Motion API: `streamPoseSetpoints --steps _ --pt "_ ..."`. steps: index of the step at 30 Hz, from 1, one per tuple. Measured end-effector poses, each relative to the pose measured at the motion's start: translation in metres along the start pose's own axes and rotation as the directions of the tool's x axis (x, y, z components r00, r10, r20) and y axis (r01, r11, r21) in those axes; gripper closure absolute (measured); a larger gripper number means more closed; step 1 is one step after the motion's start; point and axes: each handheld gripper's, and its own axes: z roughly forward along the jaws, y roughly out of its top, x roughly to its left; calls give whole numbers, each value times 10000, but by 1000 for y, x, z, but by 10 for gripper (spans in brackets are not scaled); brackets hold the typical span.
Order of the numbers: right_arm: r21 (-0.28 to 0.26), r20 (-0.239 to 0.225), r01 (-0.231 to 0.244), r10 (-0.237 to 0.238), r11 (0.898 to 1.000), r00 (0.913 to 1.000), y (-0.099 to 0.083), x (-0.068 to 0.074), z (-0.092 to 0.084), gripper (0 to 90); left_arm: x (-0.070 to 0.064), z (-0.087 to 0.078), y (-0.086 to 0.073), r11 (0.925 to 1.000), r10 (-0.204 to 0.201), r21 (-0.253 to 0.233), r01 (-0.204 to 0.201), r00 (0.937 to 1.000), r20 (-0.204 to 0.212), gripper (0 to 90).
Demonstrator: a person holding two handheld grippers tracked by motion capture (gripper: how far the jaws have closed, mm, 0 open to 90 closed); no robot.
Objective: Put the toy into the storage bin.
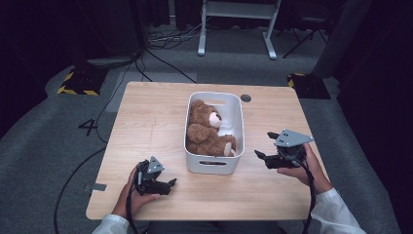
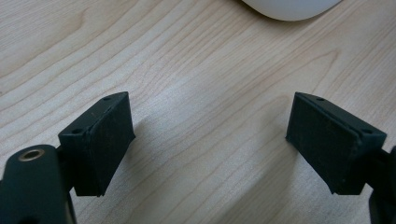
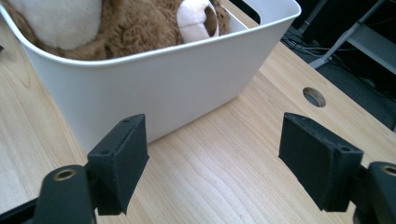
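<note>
A brown teddy bear (image 1: 208, 129) lies inside a white bin (image 1: 214, 165) at the middle of the wooden table (image 1: 146, 122); its fur and pale muzzle (image 3: 196, 18) rise above the bin wall (image 3: 154, 79) in the right gripper view. My left gripper (image 1: 171, 183) rests low over the table near the front left, left of the bin, open with bare wood between its pads (image 2: 100, 140). To the right of the bin my right gripper (image 1: 267, 145) is held above the table, open and empty, facing the bin's side.
A round cable hole (image 1: 246, 98) sits in the table behind the bin, and appears as the hole (image 3: 314, 96) in the right gripper view. Beyond the table are grey carpet, cables, a white desk frame (image 1: 234, 29) and yellow-black striped bases (image 1: 78, 83).
</note>
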Motion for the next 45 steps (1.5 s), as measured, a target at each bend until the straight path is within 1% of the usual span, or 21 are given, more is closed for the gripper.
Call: streamPoseSetpoints --steps 6,18,25,30,41,44,45 --pt "81 -16 3 -3 10000 10000 -6 2 2 237 0 0 0 10000 -3 -4 3 10000 0 148" --pt "466 -10 -25 26 9989 10000 -23 7 12 234 0 0 0 10000 1 -1 -1 10000 2 149" --pt "764 -48 174 -171 9969 9998 -33 11 19 224 0 0 0 10000 -5 -3 5 10000 2 149" --pt "968 32 142 -146 9952 9999 -40 12 24 224 0 0 0 10000 -1 0 1 10000 2 149" --pt "1251 15 23 -25 9921 10000 -55 12 30 223 0 0 0 10000 1 1 -1 10000 1 149" --pt "1443 39 11 -16 9895 10000 -61 11 32 224 0 0 0 10000 -27 -7 27 10000 10 149" --pt "1441 31 -67 63 9895 10000 -62 11 33 224 0 0 0 10000 -2 0 2 10000 2 149"
